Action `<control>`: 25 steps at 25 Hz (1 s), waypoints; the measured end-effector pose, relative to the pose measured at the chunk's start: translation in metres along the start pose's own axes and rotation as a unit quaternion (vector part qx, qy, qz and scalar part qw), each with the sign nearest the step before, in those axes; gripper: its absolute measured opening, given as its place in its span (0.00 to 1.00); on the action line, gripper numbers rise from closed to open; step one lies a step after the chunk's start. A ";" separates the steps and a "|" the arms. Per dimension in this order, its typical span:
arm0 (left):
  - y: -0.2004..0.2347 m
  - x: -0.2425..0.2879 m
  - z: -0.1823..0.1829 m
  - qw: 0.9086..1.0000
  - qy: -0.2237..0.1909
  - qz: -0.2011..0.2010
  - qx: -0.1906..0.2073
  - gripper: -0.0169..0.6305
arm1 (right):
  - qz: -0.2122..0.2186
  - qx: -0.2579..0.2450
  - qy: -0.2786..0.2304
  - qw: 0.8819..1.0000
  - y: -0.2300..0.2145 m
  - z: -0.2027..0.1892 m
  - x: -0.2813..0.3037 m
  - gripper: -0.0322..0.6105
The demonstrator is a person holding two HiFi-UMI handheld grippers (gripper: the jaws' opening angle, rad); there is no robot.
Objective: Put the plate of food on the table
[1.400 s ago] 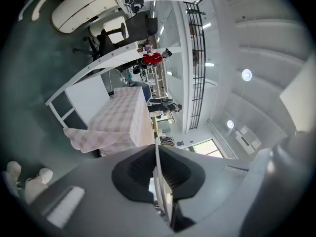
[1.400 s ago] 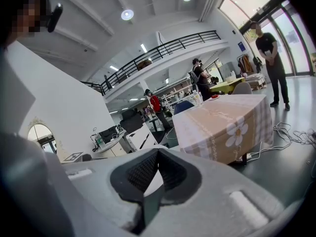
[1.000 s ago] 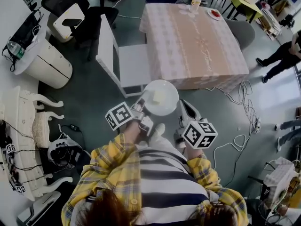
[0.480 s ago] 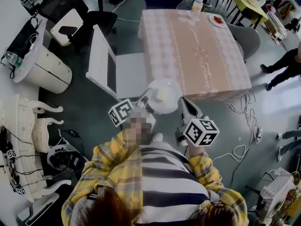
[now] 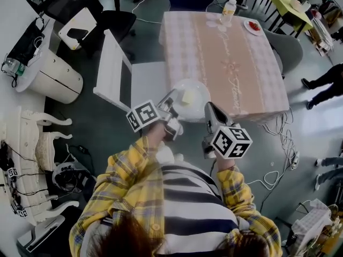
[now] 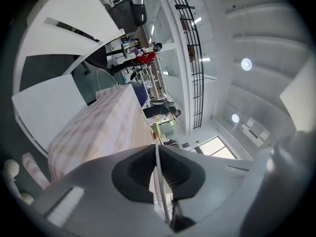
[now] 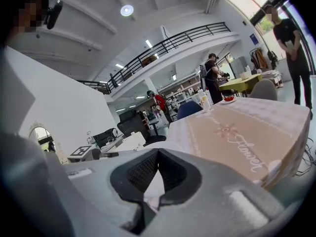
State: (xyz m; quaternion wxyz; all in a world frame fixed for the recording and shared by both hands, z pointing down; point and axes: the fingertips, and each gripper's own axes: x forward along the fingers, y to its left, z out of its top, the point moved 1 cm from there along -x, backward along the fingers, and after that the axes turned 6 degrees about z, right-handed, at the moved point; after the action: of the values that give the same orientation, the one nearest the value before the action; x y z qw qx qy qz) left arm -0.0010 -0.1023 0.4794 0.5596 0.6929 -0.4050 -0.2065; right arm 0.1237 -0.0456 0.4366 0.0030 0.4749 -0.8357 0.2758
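Tabletop [image 5: 252, 63]: open cloth from near edge to bottle [image 5: 229, 8] and small dish [image 5: 253, 25] at far edge. White chair [image 5: 115, 76] just beside left edge, near plate. Plate [image 5: 197, 87] with yellow food [image 5: 188, 96] held at tabletop's near-left corner. Left claw [image 5: 172, 101] pinched tight on plate's left rim. Right claw [image 5: 209, 110] closed on right rim. Cloth print reads "Flower" [image 7: 254, 164].

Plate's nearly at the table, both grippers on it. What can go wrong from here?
1. The left gripper and right gripper pinch only the thin rim of the plate; a tilt could slide the food off.
2. The plate hangs at the near corner of the table, beside the white chair; released too early, it may tip off the edge.
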 end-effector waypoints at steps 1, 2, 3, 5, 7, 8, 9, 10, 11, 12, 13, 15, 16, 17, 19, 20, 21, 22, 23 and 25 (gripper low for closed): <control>0.000 0.005 0.003 1.000 0.000 0.001 0.000 0.03 | 0.000 -0.002 0.001 1.000 -0.002 0.002 0.005 0.05; 0.001 0.011 0.005 1.000 0.000 0.002 0.000 0.03 | 0.000 -0.002 0.003 1.000 -0.005 0.004 0.011 0.05; 0.002 0.016 0.008 1.000 0.001 0.003 -0.001 0.03 | -0.001 -0.002 0.006 1.000 -0.007 0.005 0.017 0.05; 0.005 0.028 0.013 1.000 0.005 0.005 -0.002 0.03 | -0.003 -0.002 0.012 1.000 -0.012 0.006 0.028 0.05; 0.008 0.041 0.018 1.000 0.011 0.007 -0.002 0.03 | -0.007 -0.003 0.017 1.000 -0.018 0.010 0.041 0.05; 0.009 0.048 0.022 1.000 0.014 0.007 -0.002 0.03 | -0.010 -0.002 0.018 1.000 -0.021 0.013 0.048 0.05; 0.009 0.055 0.025 1.000 0.018 0.007 0.000 0.03 | -0.012 -0.001 0.019 1.000 -0.024 0.015 0.055 0.05; 0.010 0.062 0.029 1.000 0.022 0.007 0.002 0.03 | -0.015 0.001 0.020 1.000 -0.027 0.018 0.062 0.05; 0.011 0.069 0.033 1.000 0.025 0.007 0.004 0.03 | -0.018 0.002 0.021 1.000 -0.030 0.020 0.068 0.05; 0.012 0.076 0.037 1.000 0.029 0.007 0.005 0.03 | -0.021 0.003 0.023 1.000 -0.033 0.021 0.075 0.05; 0.014 0.082 0.041 0.999 0.032 0.007 0.004 0.03 | -0.025 0.004 0.025 0.999 -0.037 0.023 0.081 0.05; 0.016 0.096 0.050 0.999 0.037 0.008 0.003 0.03 | -0.032 0.008 0.026 0.999 -0.044 0.029 0.095 0.05; 0.017 0.102 0.056 0.999 0.039 0.008 0.003 0.03 | -0.035 0.010 0.026 0.999 -0.048 0.032 0.101 0.05; 0.018 0.109 0.061 0.999 0.041 0.009 0.003 0.03 | -0.037 0.011 0.026 0.999 -0.051 0.036 0.108 0.05; 0.021 0.123 0.074 0.999 0.043 0.011 0.002 0.03 | -0.042 0.012 0.026 0.999 -0.056 0.043 0.123 0.05; 0.023 0.129 0.080 0.999 0.043 0.012 0.001 0.03 | -0.043 0.012 0.027 0.999 -0.058 0.046 0.130 0.05; 0.024 0.136 0.087 0.999 0.043 0.013 0.001 0.03 | -0.044 0.012 0.027 0.999 -0.060 0.049 0.137 0.05; 0.025 0.142 0.093 0.999 0.042 0.013 0.002 0.03 | -0.045 0.013 0.028 0.999 -0.062 0.052 0.144 0.05; 0.026 0.147 0.099 0.999 0.042 0.013 0.003 0.03 | -0.046 0.013 0.028 0.998 -0.064 0.055 0.150 0.05; 0.028 0.159 0.109 0.999 0.042 0.012 0.004 0.03 | -0.047 0.013 0.030 0.998 -0.068 0.060 0.163 0.05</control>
State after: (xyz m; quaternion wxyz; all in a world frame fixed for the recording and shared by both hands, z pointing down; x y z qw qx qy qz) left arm 0.0028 -0.2956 0.5008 0.5755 0.6984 -0.3907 -0.1687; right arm 0.1043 -0.2293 0.4604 0.0344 0.5056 -0.8081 0.3003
